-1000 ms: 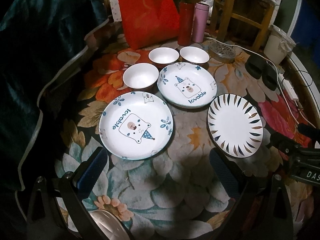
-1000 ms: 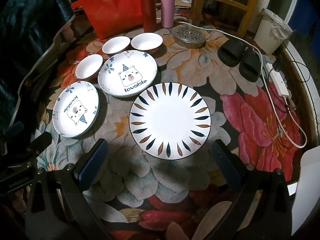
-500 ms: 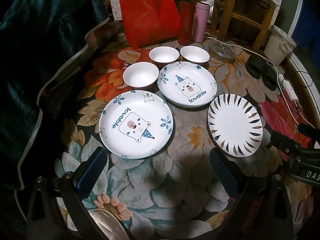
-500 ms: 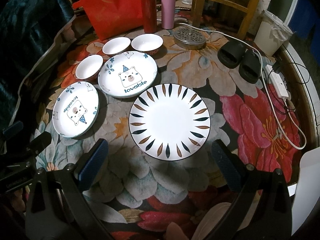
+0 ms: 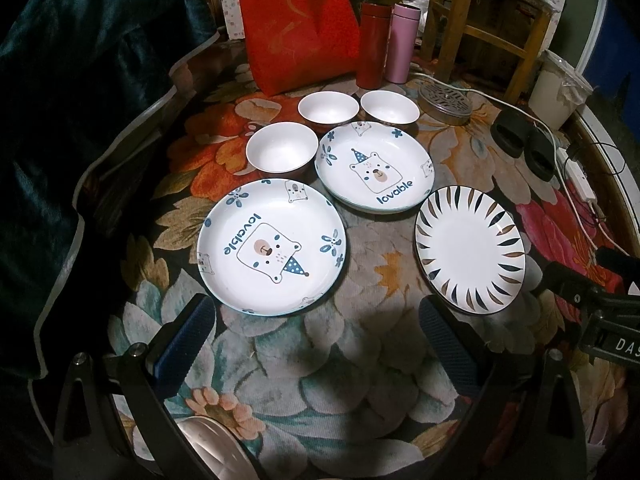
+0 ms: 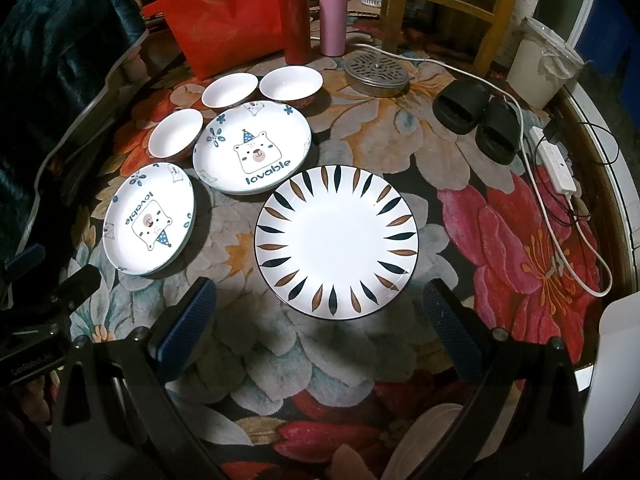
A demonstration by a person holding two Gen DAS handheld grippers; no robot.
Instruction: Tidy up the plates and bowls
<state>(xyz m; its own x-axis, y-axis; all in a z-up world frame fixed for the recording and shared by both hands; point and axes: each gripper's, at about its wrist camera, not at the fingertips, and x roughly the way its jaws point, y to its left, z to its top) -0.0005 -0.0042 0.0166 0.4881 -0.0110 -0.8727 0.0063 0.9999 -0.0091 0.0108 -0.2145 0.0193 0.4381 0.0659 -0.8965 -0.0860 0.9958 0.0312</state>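
Leaf plate (image 6: pixel 336 240) lies flat on floral cloth (image 6: pixel 400 148), dead ahead of right gripper (image 6: pixel 320 320), its near rim just past the fingertips, not touching. In left wrist view the same plate sits right of left gripper (image 5: pixel 320 340), well apart from its right finger.

Near bear plate (image 5: pixel 272 246) lies just ahead of left gripper, slightly left of centre, print upside down. Far bear plate (image 5: pixel 376 168) sits behind it; edge lines under its rim hint at a stack, count unclear. Its front rim is close to leaf plate, contact unclear.

3 bowls (image 5: pixel 282 152) (image 5: pixel 328 107) (image 5: pixel 390 107) ring the far bear plate on its left and back sides; outer walls mostly hidden, look reddish-brown.

Both grippers spread wide, nothing between the fingers, hovering over the cloth. Blue pads (image 6: pixel 186 326) show; finger bases cut off at frame bottom.

Behind bowls: red bag (image 5: pixel 296 24), red flask (image 5: pixel 374 50), pink flask (image 5: pixel 400 48). Right of them a round metal lid (image 6: pixel 376 72), black slippers (image 6: pixel 476 120), power strip (image 6: pixel 558 166) with white cable. Dark green fabric (image 5: pixel 80 120) covers the left side, what is under it hidden. Pale rounded thing at bottom edge of each view, cut off, cannot identify.
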